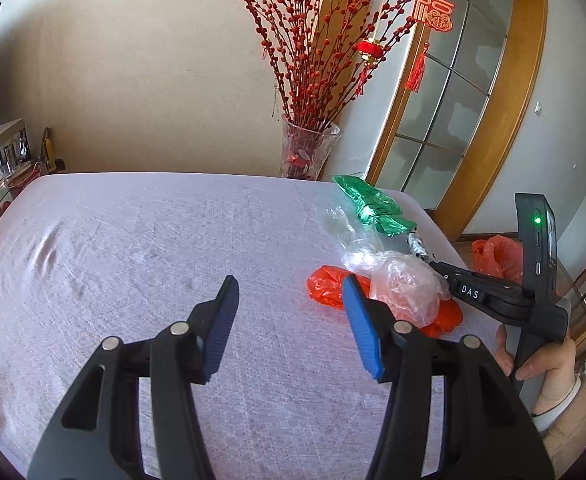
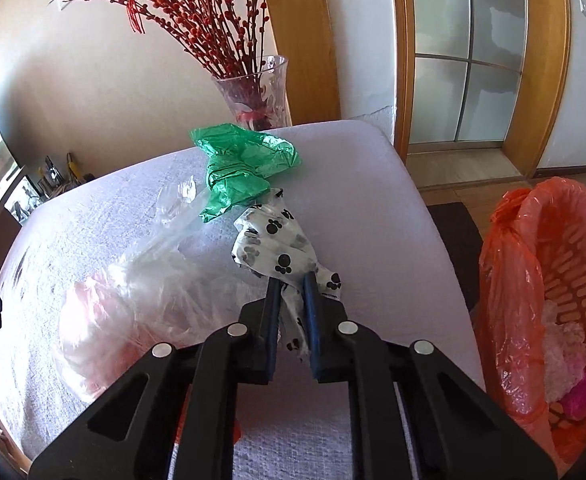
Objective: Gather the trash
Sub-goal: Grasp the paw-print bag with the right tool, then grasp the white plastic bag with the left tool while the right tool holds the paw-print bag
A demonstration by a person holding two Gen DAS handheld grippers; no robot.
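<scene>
Right gripper (image 2: 293, 284) pinching crinkled paw-print bag (image 2: 277, 240)

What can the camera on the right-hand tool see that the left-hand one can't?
Only the right wrist view shows the orange basket lined with an orange bag beside the table, and the paw-print bag pinched in the right gripper. Only the left wrist view shows the open, empty left gripper, the person's hand on the other tool, and the red bag. Both show the green bag, the clear bags, the vase of red branches and the white-covered table.
</scene>
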